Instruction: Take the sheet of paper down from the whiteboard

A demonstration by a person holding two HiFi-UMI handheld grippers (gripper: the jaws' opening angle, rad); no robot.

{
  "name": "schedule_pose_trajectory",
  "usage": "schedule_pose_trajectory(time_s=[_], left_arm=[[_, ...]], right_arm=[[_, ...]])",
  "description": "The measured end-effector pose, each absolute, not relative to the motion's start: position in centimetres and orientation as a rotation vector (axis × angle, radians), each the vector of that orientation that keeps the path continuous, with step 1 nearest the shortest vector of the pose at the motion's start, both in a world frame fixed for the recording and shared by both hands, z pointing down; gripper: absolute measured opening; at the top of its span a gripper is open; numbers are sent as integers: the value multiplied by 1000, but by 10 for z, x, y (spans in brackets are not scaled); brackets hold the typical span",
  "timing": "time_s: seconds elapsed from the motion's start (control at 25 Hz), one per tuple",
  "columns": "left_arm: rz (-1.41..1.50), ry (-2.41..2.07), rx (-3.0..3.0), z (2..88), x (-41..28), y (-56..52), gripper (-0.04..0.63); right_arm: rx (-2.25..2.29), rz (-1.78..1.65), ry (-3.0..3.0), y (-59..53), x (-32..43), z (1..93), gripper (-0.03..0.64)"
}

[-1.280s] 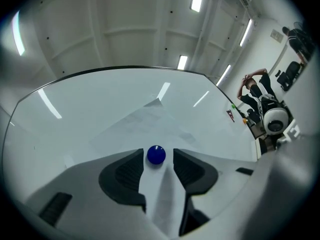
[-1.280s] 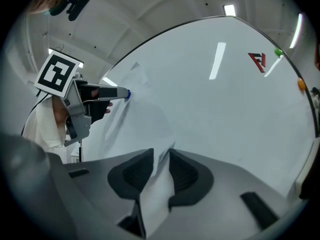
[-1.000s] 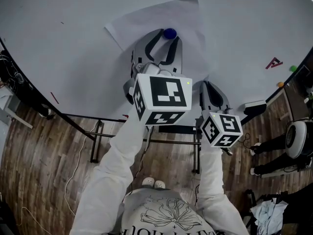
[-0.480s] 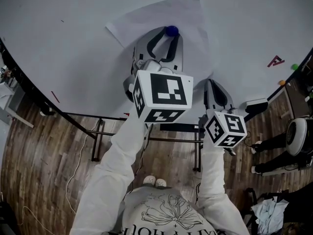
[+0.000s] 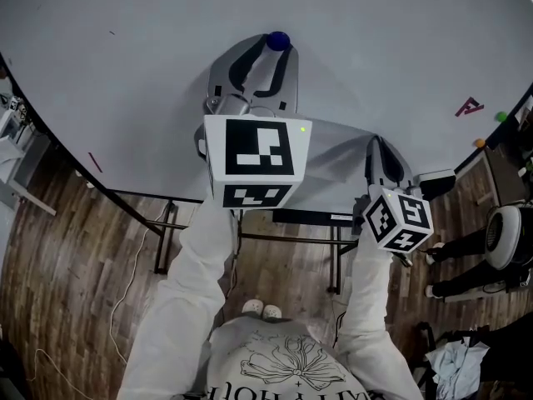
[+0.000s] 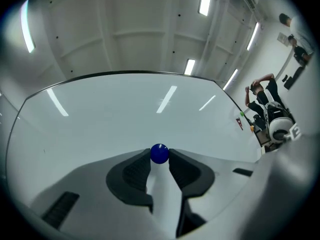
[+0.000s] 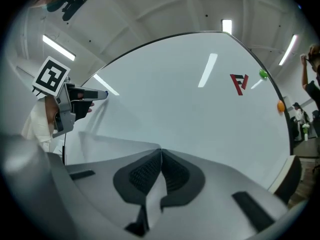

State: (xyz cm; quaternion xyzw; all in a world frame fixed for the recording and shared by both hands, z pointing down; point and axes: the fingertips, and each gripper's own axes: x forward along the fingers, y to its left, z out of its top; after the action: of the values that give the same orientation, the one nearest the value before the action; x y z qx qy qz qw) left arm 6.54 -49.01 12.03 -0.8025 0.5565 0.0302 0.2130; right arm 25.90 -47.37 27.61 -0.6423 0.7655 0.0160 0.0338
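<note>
Two tongs clenched: left tongs (image 5: 271, 52), just closed, grip a blue magnet (image 6: 159, 153). Right tongs (image 7: 160, 151) pinch the sheet of paper (image 7: 110, 146).

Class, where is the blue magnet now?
Head view, upper centre: the blue magnet is pinched by the left tongs, whose jaws just closed on it, before the whiteboard.

I can make out only a red F-like mark (image 7: 240, 83) near the whiteboard's (image 5: 125, 73) right edge; the shirt lettering (image 5: 275, 392) is cut off.

White sleeves (image 5: 193, 265); b/w marker cubes (image 5: 252, 158)
</note>
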Motion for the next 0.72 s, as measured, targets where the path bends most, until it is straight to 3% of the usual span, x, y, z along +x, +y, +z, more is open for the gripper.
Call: schedule_pose_trajectory(time_s=[0.72], left_arm=[[62, 1621, -2211, 128, 29, -505, 114]], right_arm=[[-2134, 192, 2349, -466, 266, 274, 3]])
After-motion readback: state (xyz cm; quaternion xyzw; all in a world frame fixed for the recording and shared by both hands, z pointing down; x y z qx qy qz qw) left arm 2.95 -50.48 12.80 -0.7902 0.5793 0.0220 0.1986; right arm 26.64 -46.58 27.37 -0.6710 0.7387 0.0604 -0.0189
